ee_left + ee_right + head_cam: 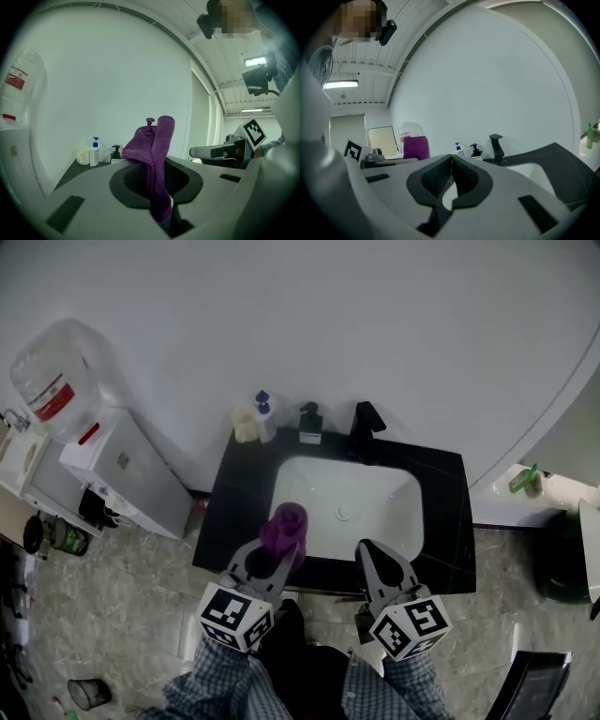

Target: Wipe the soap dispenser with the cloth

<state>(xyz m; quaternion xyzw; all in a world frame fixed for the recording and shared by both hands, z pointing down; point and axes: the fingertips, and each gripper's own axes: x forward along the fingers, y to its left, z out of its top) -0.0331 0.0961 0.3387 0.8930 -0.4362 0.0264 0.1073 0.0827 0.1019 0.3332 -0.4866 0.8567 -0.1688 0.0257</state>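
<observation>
We hold the left gripper (267,563) over the near left corner of the sink (319,486). Its jaws are clenched on a purple cloth (284,526), which stands up out of them in a bunch, with one fold hanging down between the pads. The right gripper (373,557) hovers over the sink's near rim, right of the cloth and apart from it. Its jaws are pressed together with nothing between them.

The soap dispenser (310,423), dark with a pump top and a pale label, stands upright behind the sink's back rim, toward the left. It is well apart from the cloth and from both grippers. Just right of it, still behind the sink, rises the black tap (366,428). Off the sink's back left corner stand a pump bottle with a blue top (265,415) and a cream cup (245,425), close together. The sink is set in a black counter (445,521). Left of the sink, past the counter's edge, stands a white water cooler (127,474).
</observation>
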